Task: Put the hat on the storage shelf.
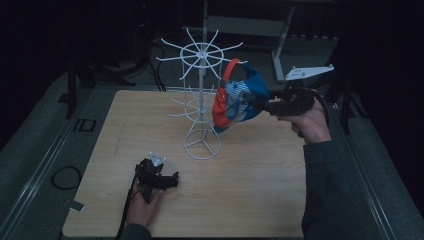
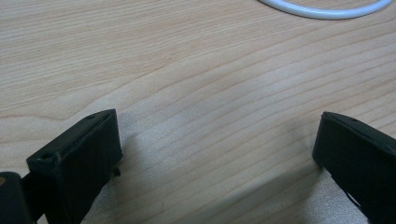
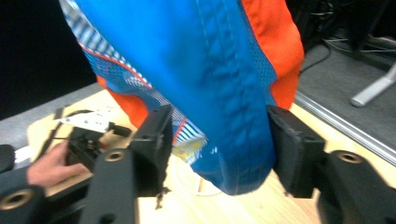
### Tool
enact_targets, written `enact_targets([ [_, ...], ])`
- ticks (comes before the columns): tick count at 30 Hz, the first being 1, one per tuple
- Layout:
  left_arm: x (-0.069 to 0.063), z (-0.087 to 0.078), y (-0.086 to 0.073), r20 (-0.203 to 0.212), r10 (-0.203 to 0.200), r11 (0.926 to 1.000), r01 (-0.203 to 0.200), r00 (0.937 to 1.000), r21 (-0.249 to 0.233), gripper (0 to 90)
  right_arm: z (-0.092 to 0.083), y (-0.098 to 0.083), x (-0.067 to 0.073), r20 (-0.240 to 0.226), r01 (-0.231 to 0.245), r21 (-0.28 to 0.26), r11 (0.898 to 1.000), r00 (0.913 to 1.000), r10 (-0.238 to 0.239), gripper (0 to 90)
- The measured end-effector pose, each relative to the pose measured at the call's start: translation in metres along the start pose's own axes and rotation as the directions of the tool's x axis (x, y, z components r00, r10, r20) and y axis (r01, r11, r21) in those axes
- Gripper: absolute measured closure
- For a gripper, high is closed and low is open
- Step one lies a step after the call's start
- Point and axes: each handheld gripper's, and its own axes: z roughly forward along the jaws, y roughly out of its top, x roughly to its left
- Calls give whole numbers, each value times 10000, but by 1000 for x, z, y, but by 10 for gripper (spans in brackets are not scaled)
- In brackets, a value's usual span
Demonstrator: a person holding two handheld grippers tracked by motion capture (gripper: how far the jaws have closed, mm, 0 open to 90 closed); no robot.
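1. The wooden table [image 1: 260, 200] carries a white wire rack [image 1: 202, 90].
2. A blue, orange and striped cap [image 1: 239, 97] hangs at the rack's upper arms, above the table.
3. The right gripper [image 3: 217, 135] has the cap's blue panel between its spread jaws; whether the pads touch it, I cannot tell.
4. The left gripper [image 2: 217, 140] rests low over bare wood, jaws wide apart, holding nothing.
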Motion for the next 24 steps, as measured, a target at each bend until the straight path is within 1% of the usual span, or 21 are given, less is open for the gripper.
enact_targets([
  [2, 0, 0, 0, -4, -2, 10000, 2, 10000, 0, 14, 0, -2, -1, 190, -29, 28, 10000, 9998, 29, 347],
  [4, 0, 0, 0, 9, -2, 10000, 2, 10000, -7, 14, -1, -4, -2, 268, -54, 8, 10000, 9996, 54, 300],
  [8, 0, 0, 0, 8, 24, 10000, -24, 10000, 7, 14, -1, -8, -3, 546, -75, 75, 9999, 9985, 70, 246],
  [11, 0, 0, 0, -2, -2, 10000, 2, 10000, -4, 14, -1, -11, -4, 619, -156, 101, 9998, 9980, 149, 205],
  [15, 0, 0, 0, -4, -49, 10000, 49, 10000, -44, 14, 0, -15, -7, 829, -275, 230, 9994, 9962, 255, 188],
  [24, 0, 0, 0, -7, -40, 10000, 40, 10000, -38, 14, -3, -19, -11, 885, -512, 196, 9985, 9949, 493, 185],
])
